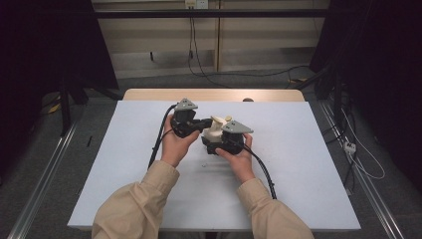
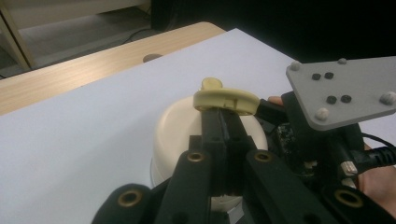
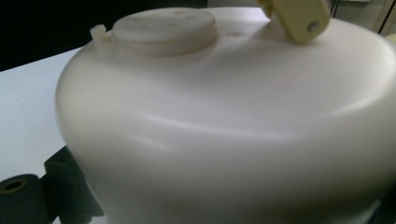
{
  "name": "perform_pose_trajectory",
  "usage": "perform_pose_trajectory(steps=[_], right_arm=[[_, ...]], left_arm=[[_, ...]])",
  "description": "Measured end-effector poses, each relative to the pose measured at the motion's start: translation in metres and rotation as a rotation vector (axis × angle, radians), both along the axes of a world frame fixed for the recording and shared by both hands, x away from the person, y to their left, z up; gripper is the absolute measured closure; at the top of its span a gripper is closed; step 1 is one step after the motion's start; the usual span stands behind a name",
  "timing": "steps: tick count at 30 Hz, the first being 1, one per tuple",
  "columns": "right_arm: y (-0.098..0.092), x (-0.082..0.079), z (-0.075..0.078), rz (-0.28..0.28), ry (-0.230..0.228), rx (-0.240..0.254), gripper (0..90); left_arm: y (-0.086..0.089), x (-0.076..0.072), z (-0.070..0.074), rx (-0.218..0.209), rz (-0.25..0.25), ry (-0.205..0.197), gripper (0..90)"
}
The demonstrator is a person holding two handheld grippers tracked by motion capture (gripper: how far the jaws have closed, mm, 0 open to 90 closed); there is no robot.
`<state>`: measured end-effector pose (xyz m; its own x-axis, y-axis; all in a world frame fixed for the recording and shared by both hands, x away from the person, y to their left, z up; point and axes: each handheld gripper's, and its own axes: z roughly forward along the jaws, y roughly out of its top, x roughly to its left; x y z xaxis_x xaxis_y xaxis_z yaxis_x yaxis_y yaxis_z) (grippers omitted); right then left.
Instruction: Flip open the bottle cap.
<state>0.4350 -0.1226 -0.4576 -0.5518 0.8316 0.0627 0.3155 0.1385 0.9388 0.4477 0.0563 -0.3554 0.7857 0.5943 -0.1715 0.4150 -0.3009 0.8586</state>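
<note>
A cream domed plastic body (image 1: pixel 214 132) (image 2: pixel 172 133) (image 3: pixel 233 140) stands at the middle of the white table, with a pale yellow crank handle (image 1: pixel 222 119) (image 2: pixel 227 98) (image 3: pixel 299 18) on top. My left gripper (image 1: pixel 209 123) (image 2: pixel 223 112) reaches in from the left, its jaws pressed together on the yellow handle. My right gripper (image 1: pixel 213 141) comes from the right and sits low against the body, with the dome between its jaws. In the right gripper view a round perforated cap (image 3: pixel 163 25) shows on the dome's top; the jaw tips are hidden by the body.
The white board (image 1: pixel 149 189) covers a wooden tabletop (image 1: pixel 214 94) whose far strip shows. Each gripper's black cable (image 1: pixel 158 144) trails back along the forearm. Floor cables (image 1: pixel 358 159) and a metal rail lie right of the table; dark curtains hang on both sides.
</note>
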Motion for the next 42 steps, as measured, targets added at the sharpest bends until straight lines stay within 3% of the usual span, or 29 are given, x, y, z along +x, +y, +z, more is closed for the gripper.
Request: perform_pose_trajectory(steps=[42], right_arm=[[0.000, 0.000, 0.000, 0.001, 0.001, 0.000, 5.4]], left_arm=[[-0.012, 0.006, 0.005, 0.008, 0.001, -0.006, 90.0]])
